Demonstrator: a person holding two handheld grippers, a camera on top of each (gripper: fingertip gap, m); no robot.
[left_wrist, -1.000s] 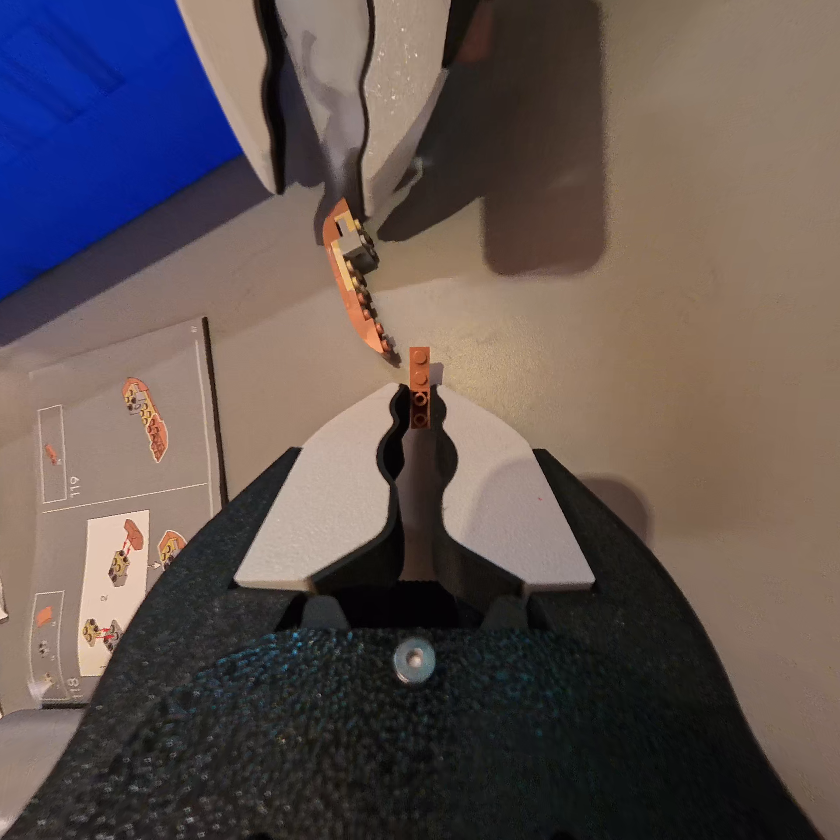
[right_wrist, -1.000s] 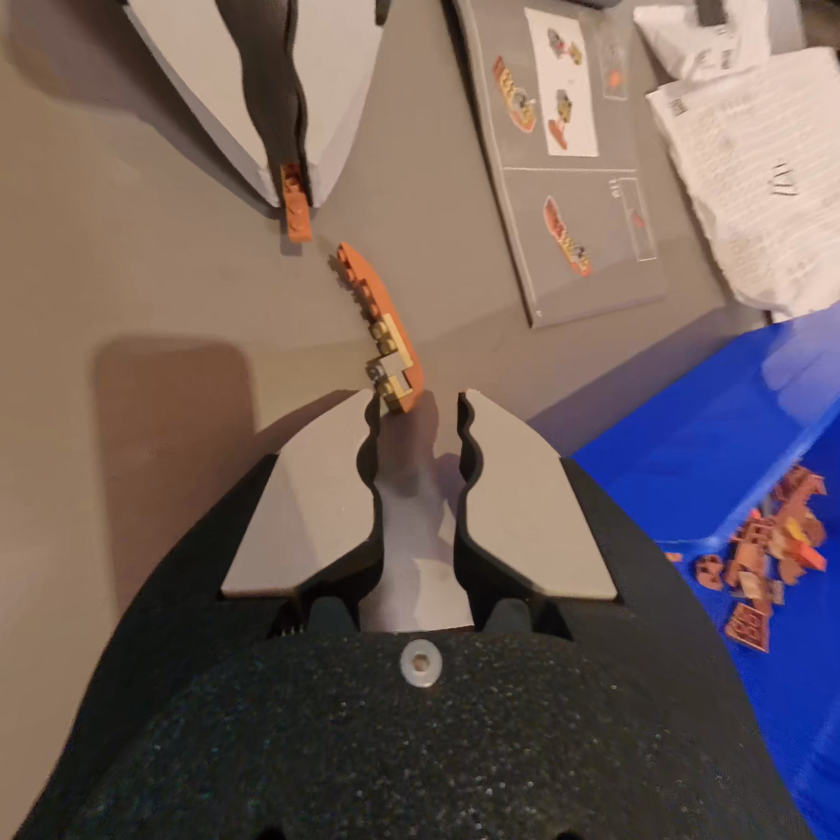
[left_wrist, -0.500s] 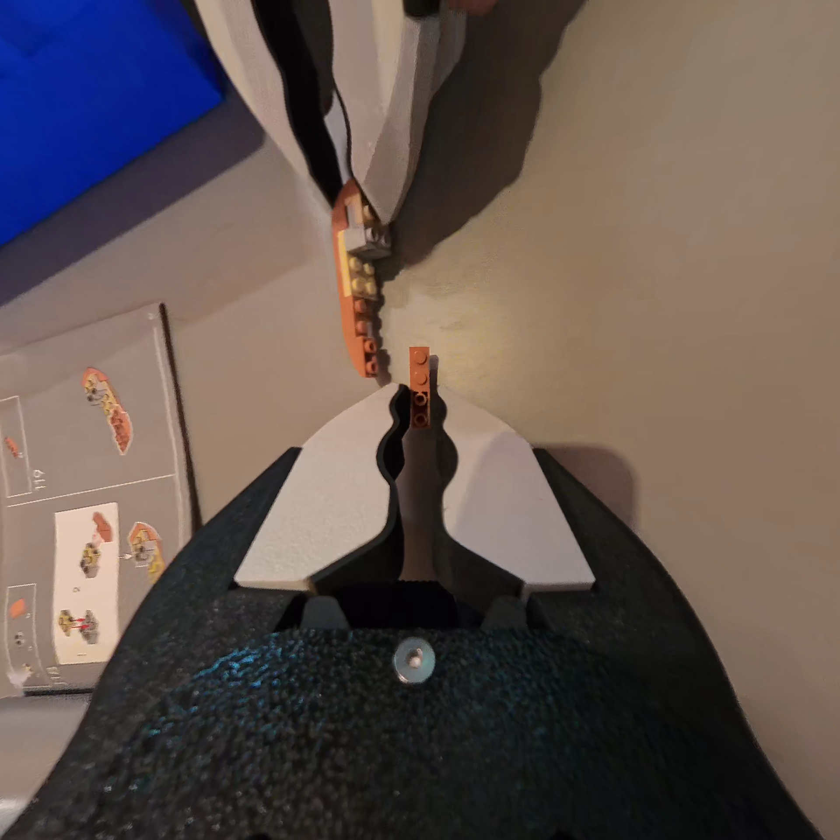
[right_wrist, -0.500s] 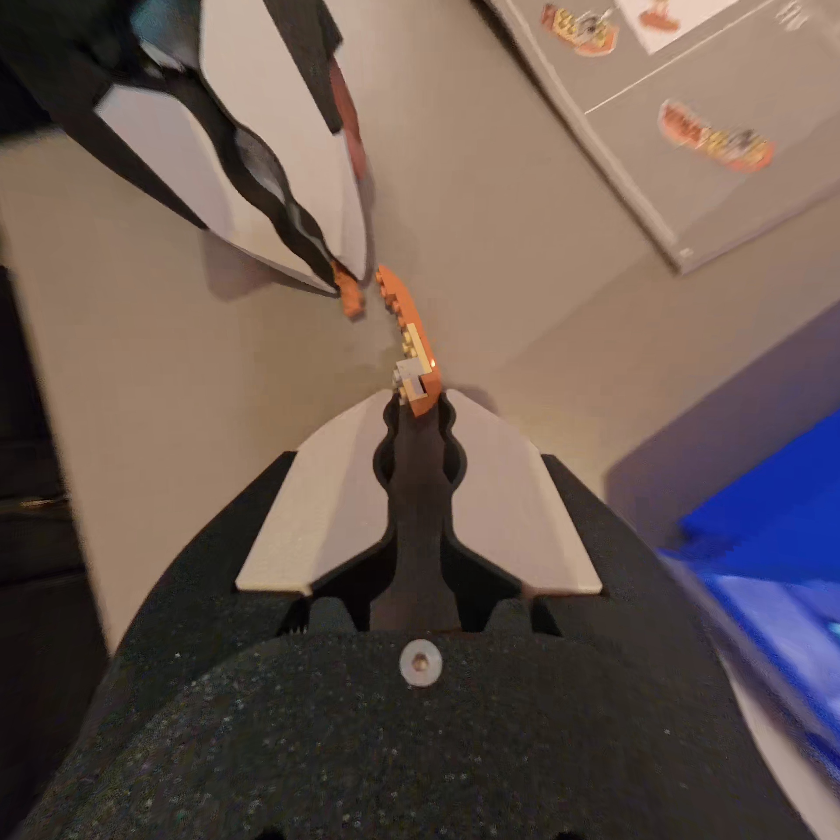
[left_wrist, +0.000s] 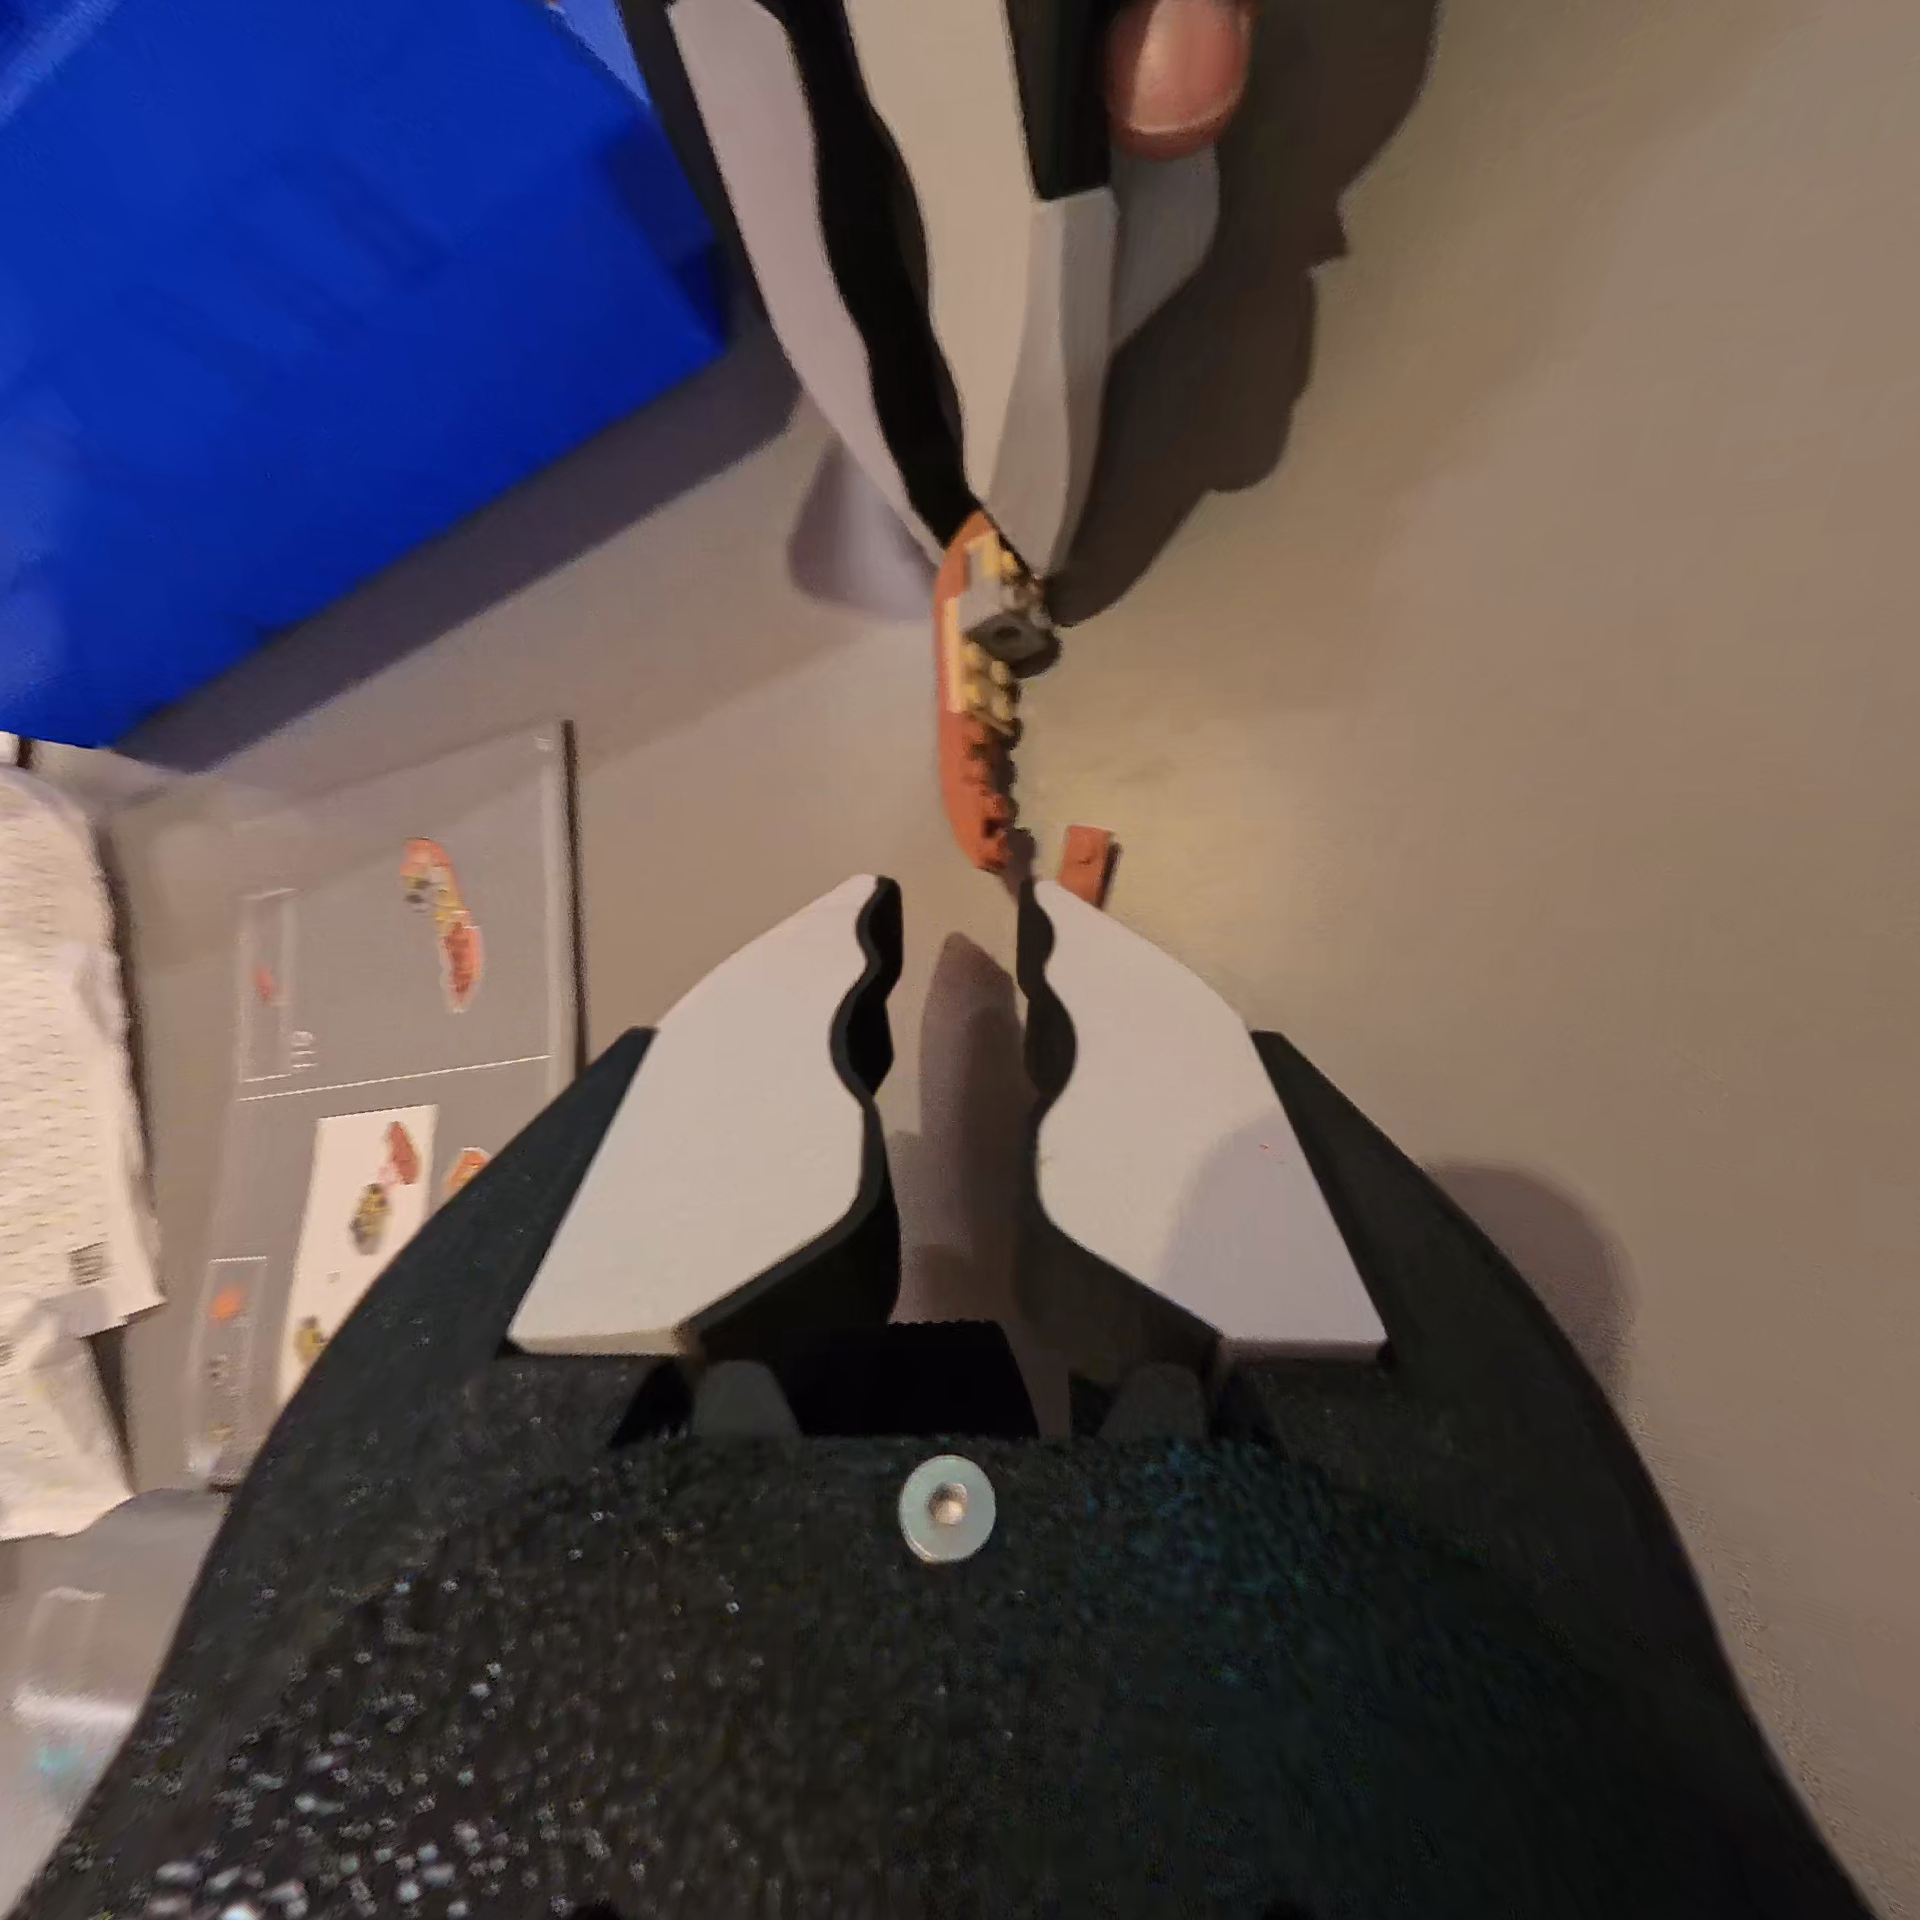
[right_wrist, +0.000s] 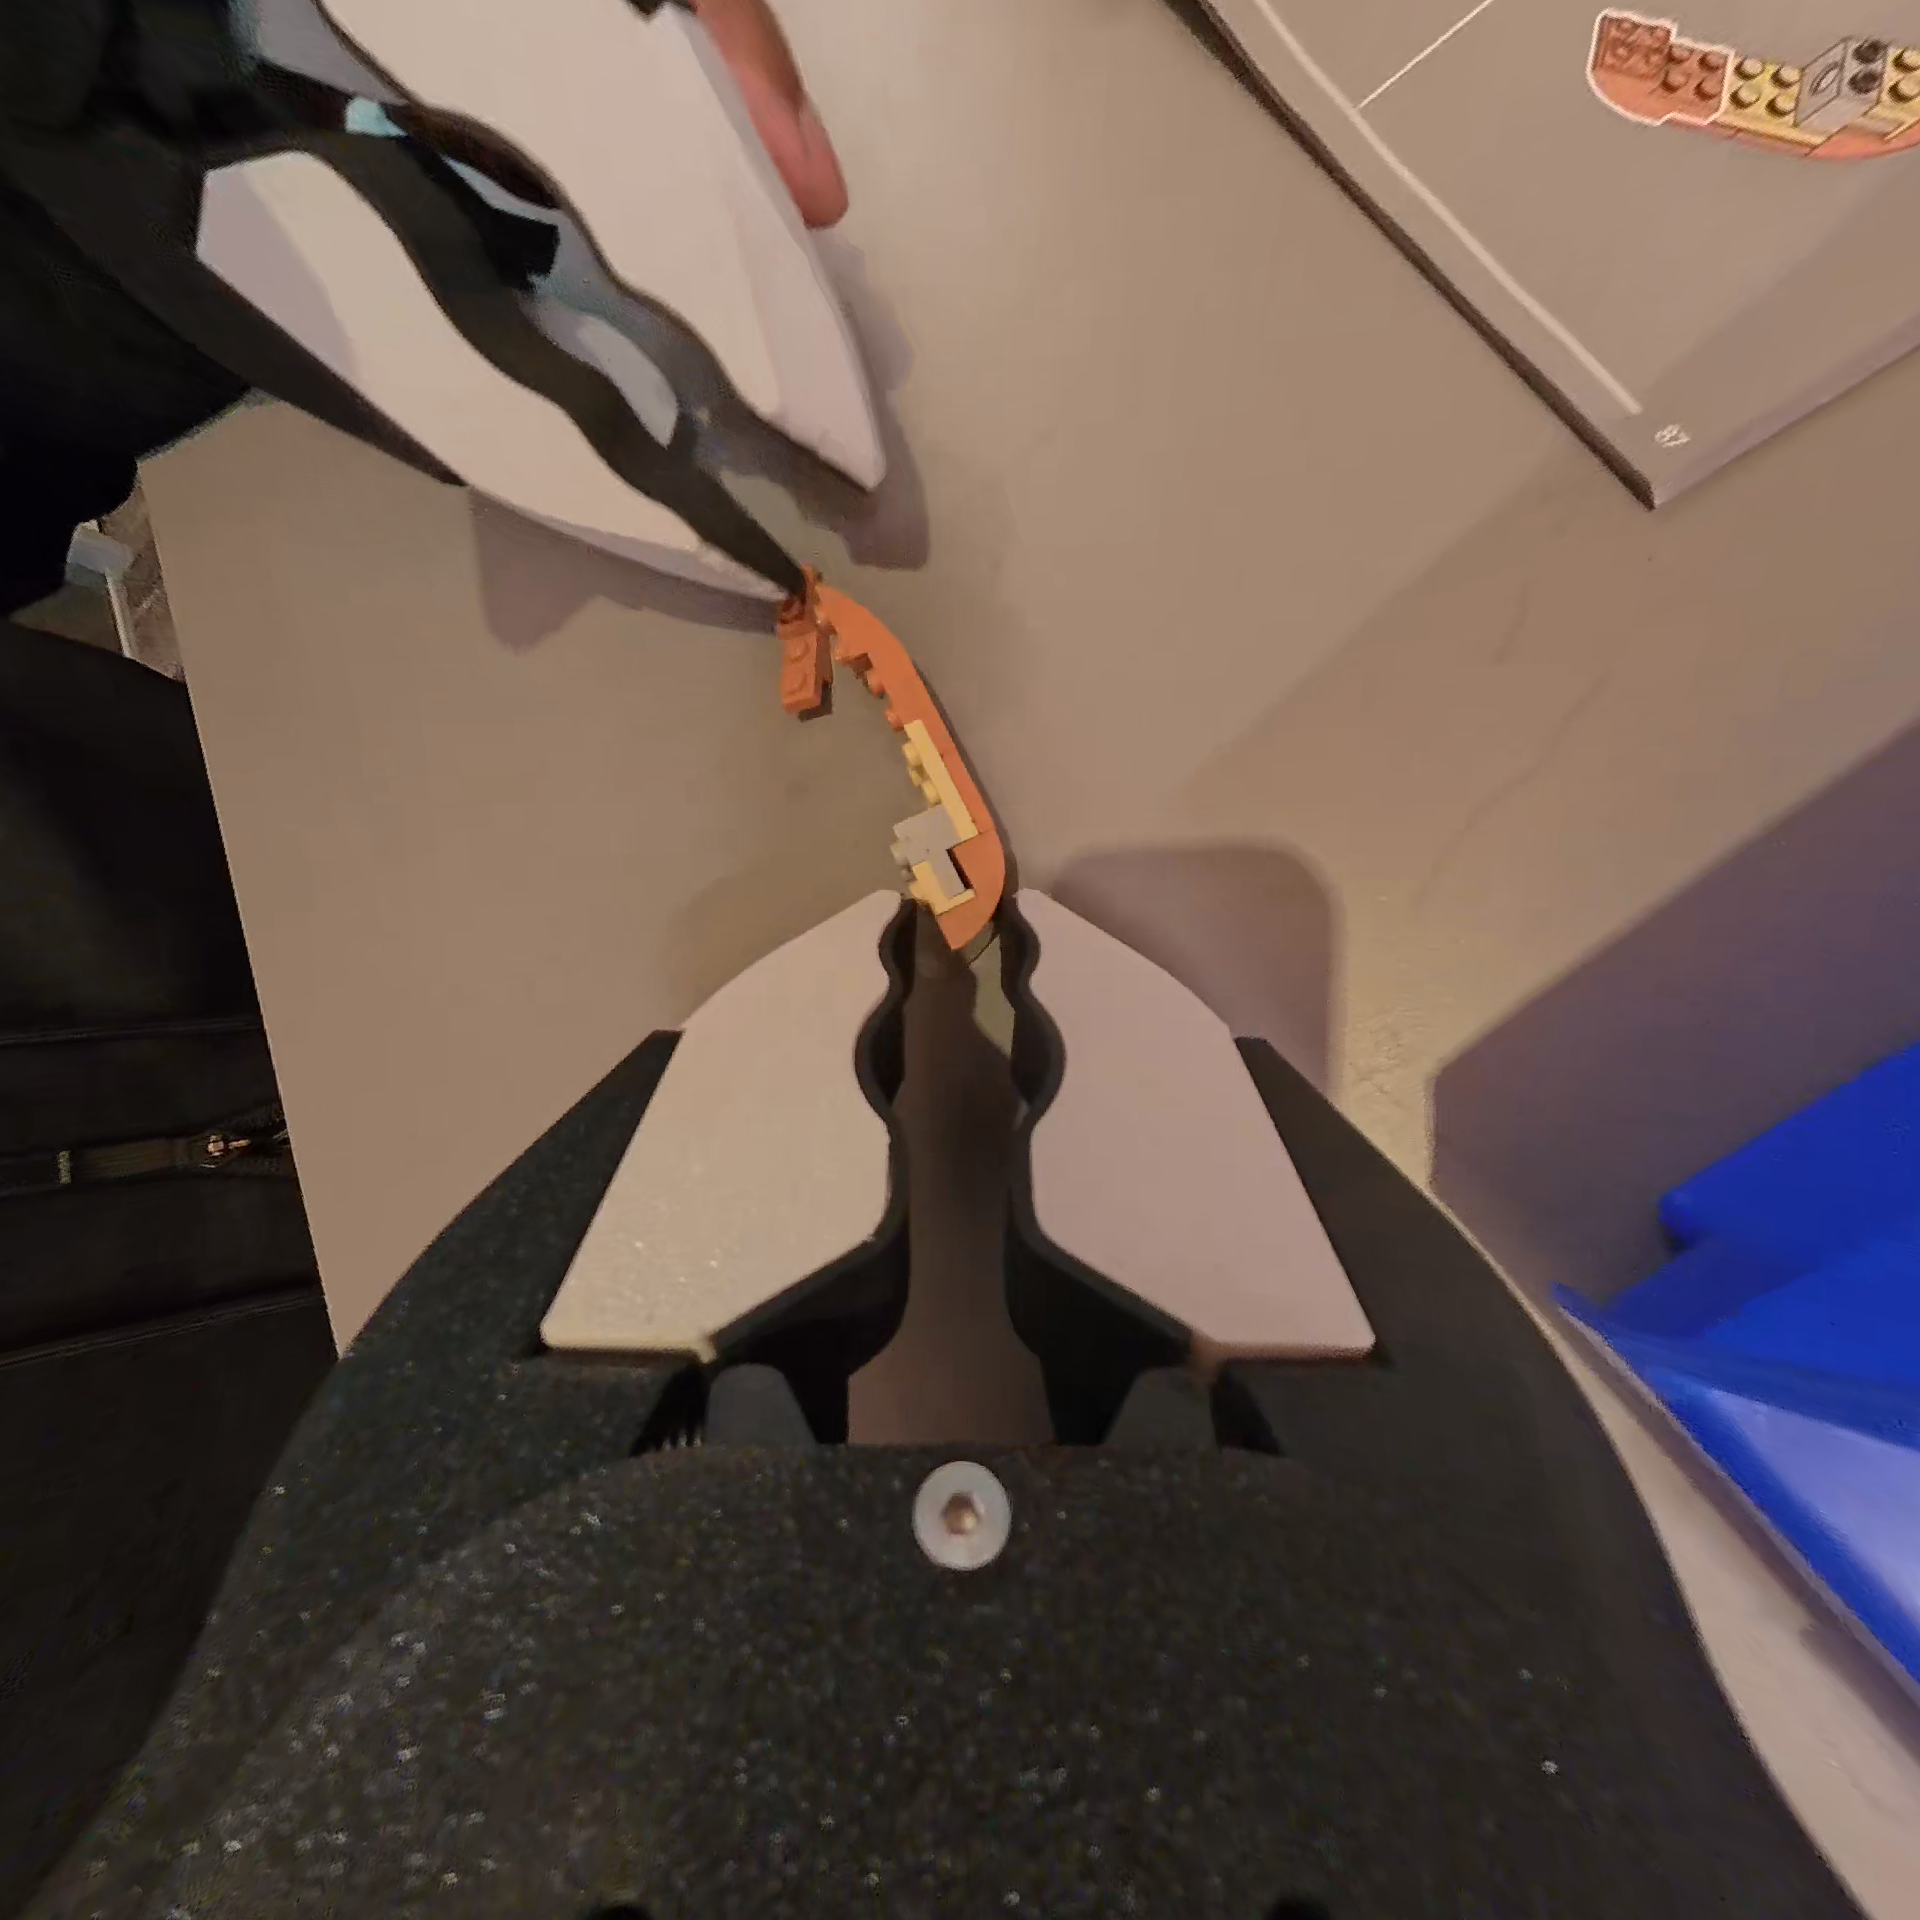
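left gripper (left_wrist: 961, 899): jaws spread, nothing between the pads. a second ago it was pinching the small brown plate (left_wrist: 1086, 862); now that plate sits loose just past the right fingertip (left_wrist: 1081, 935), tilted, beside the far tip of the curved brick assembly (left_wrist: 977, 727). contact between plate and assembly: can't tell.

right gripper (right_wrist: 956, 904): jaws were wide a second ago, now pinched on the near end of the curved brick assembly (right_wrist: 914, 748) at the grey and tan bricks.

so the plate is released and the assembly is the only held part.

assembly's long axis runs away from the right gripper's tips, bowing left, studs to the left, far tip at the left gripper. instruction sheet (right_wrist: 1558, 260) and blue bin (right_wrist: 1766, 1351) off to the right on the grey table (right_wrist: 1143, 416).
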